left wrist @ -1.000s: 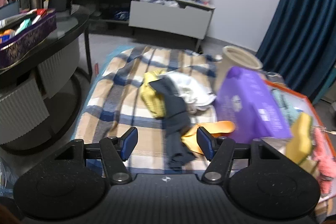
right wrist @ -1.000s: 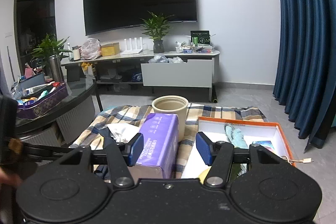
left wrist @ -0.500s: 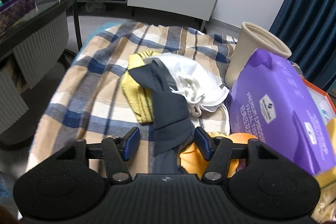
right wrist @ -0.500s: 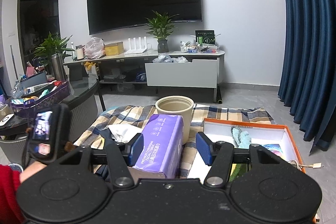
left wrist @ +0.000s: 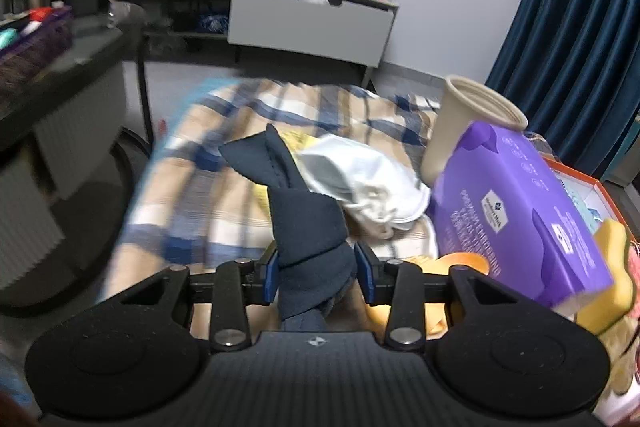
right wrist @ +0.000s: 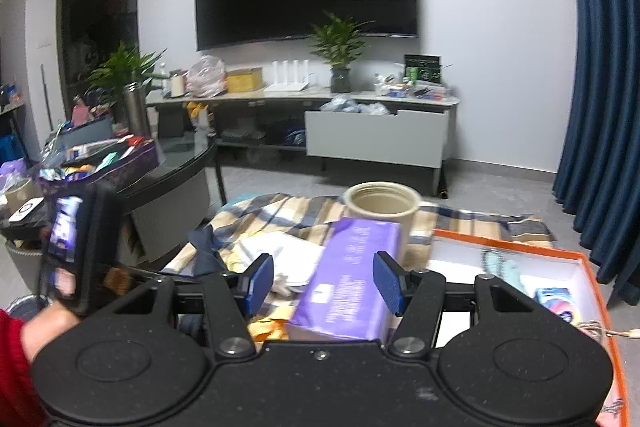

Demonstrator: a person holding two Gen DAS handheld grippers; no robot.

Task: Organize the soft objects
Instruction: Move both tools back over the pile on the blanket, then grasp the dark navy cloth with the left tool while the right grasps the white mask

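My left gripper (left wrist: 318,277) is shut on a dark navy cloth (left wrist: 304,223), whose free end sticks up over the plaid blanket (left wrist: 224,187). A white cloth (left wrist: 368,183) and a yellow cloth (left wrist: 292,139) lie just behind it, an orange piece (left wrist: 464,263) to the right. My right gripper (right wrist: 324,285) is open and empty above a purple tissue pack (right wrist: 352,287). The navy cloth also shows in the right wrist view (right wrist: 204,255), beside the white cloth (right wrist: 288,255).
A beige pot (left wrist: 468,123) stands behind the purple tissue pack (left wrist: 516,215). An orange-rimmed white box (right wrist: 520,267) with small items is on the right. A dark glass table (right wrist: 176,163) with a purple tray stands left. A TV cabinet (right wrist: 376,139) is behind.
My left gripper has closed on the navy cloth and lifted it; the cloth now stands up from the pile. The right gripper has stayed open over the tissue pack.
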